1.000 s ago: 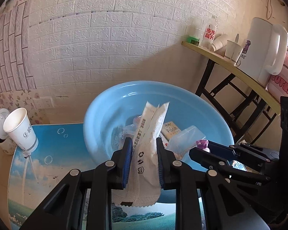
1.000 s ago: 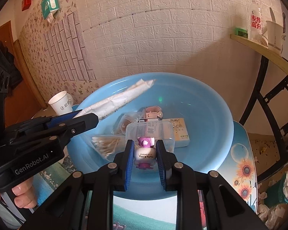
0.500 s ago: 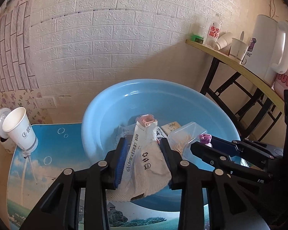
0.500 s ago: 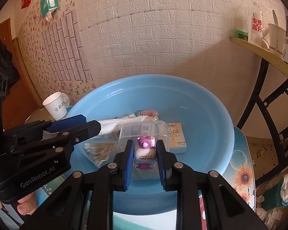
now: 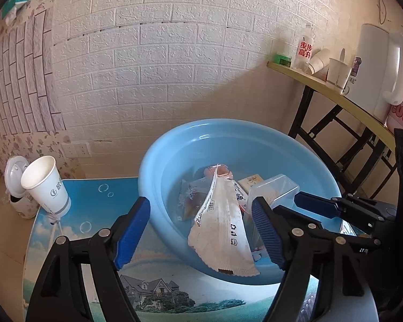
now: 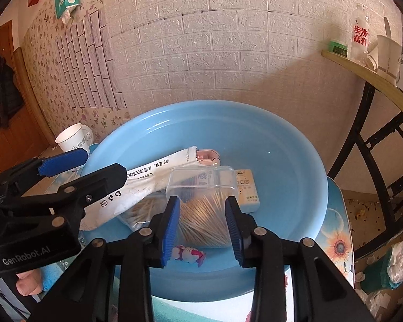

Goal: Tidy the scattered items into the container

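The blue basin (image 5: 158, 161) (image 6: 303, 166) holds a white packet (image 5: 223, 228) (image 6: 153, 177) that leans over its near rim. My left gripper (image 5: 201, 230) is open around the packet, its jaws opening and neither pad pressing on it. A small pink-and-white cat figure (image 6: 189, 253) lies on the basin floor just under my right gripper (image 6: 201, 222), whose jaws are opening with nothing pressed between them. Past its pads lie a clear box of toothpicks (image 6: 201, 187), a bag of cotton swabs (image 6: 137, 212), a small carton (image 6: 247, 187) and a pink item (image 6: 207, 157).
A white paper cup (image 5: 47, 187) stands left of the basin on the small picture-printed table (image 5: 75, 228). At the right, a folding shelf (image 5: 335, 96) carries a white kettle (image 5: 376, 72), a bottle and cups. Paper litter (image 6: 389, 263) lies on the floor at right.
My left jaws spread wide and the white packet dropped from upright to lying in the basin. My right jaws parted and the cat figure fell onto the basin floor.
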The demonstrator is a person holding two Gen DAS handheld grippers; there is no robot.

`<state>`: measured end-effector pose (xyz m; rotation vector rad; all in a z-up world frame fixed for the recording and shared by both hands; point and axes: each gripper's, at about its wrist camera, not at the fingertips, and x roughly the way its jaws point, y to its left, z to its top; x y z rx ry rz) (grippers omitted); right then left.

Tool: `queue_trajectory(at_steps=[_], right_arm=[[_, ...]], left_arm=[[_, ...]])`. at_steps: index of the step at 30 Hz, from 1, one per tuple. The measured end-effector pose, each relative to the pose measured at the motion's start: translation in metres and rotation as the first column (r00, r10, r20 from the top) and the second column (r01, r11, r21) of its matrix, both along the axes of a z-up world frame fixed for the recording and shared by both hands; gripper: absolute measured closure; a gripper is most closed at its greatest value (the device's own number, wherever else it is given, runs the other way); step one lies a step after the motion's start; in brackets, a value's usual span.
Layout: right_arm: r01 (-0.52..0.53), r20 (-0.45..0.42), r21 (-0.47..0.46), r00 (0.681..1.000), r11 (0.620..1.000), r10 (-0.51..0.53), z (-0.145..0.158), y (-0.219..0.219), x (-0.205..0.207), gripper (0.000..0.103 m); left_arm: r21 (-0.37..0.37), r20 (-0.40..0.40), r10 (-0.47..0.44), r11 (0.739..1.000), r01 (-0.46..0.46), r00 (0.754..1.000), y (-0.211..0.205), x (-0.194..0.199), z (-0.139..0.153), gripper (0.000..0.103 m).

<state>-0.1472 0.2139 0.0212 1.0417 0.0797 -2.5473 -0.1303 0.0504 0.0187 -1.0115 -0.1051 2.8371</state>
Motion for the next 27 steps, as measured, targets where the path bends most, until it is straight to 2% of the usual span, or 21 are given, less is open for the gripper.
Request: queue_trajectory(at_steps=[1, 2, 4, 5, 10, 19, 27], right_arm=[[0.002, 0.005, -0.001, 1.0, 1.0, -0.002, 0.001, 0.0, 0.001, 0.056], [0.009, 0.002, -0.002, 1.0, 1.0, -0.009, 0.002, -0.001, 0.003, 0.042], [0.029, -0.019, 0.001, 0.999, 1.0, -0.029, 0.006, -0.001, 0.006, 0.027], [0.034, -0.028, -0.001, 0.999, 0.999, -0.034, 0.009, -0.001, 0.008, 0.024], [0.032, -0.027, 0.0, 0.999, 0.999, -0.032, 0.017, -0.007, 0.015, 0.023], [0.044, -0.043, -0.008, 0.998, 0.999, -0.044, 0.037, -0.011, 0.04, 0.023], [0.073, -0.013, 0.009, 0.997, 0.997, -0.073, 0.041, -0.011, 0.065, 0.023]], left_arm=[[0.004, -0.003, 0.01, 1.0, -0.01, 1.0, -0.002, 0.003, 0.001, 0.011], [0.006, -0.008, 0.023, 1.0, -0.023, 1.0, -0.004, 0.005, 0.003, 0.006], [0.006, -0.025, 0.041, 0.999, -0.041, 0.999, -0.009, 0.011, 0.008, 0.004], [0.002, -0.032, 0.047, 0.999, -0.047, 0.998, -0.01, 0.014, 0.01, 0.002], [-0.027, -0.048, 0.077, 0.997, -0.078, 0.996, -0.018, 0.025, 0.019, 0.001], [-0.019, -0.062, 0.113, 0.993, -0.114, 0.992, -0.032, 0.05, 0.036, 0.0], [-0.056, -0.016, 0.128, 0.99, -0.129, 0.992, -0.032, 0.071, 0.036, 0.0]])
